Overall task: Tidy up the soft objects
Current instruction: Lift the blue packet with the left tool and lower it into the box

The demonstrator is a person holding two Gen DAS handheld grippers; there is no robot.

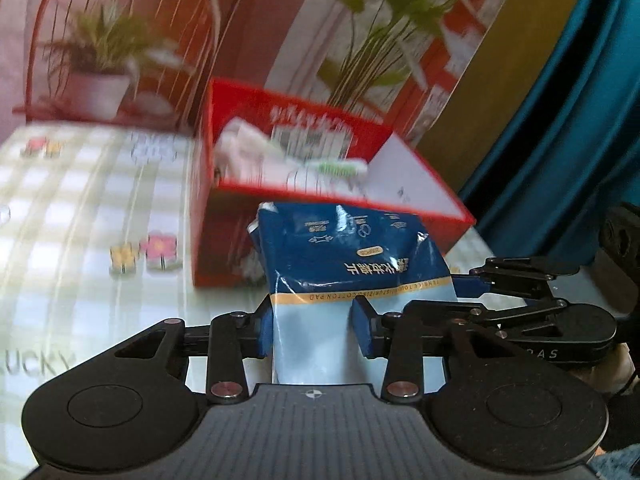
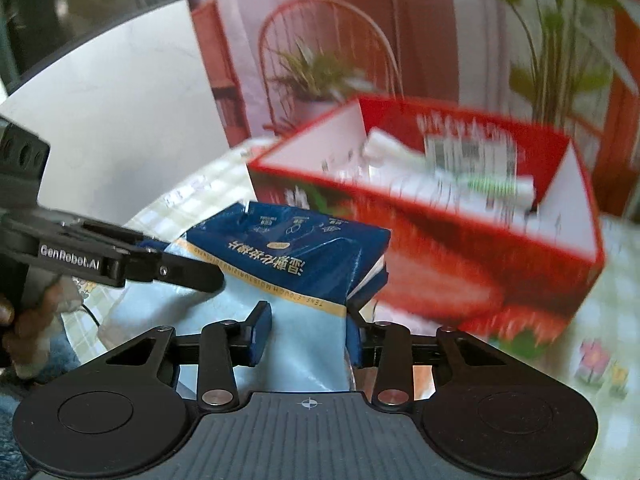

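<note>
A soft dark-blue and pale-blue cotton pad pack hangs above the table, just in front of the open red box. My left gripper is shut on the pack's pale lower part, with both blue pads pressed into the film. My right gripper pinches the same pale end from the other side. Each gripper shows in the other's view: the right gripper at the pack's right edge, the left gripper at its left. White soft packs lie inside the box.
A checked tablecloth with flower prints covers the table to the left of the box. Behind the box stands a printed backdrop with plants and a chair. A teal curtain hangs at the right. A person's hand grips the left tool.
</note>
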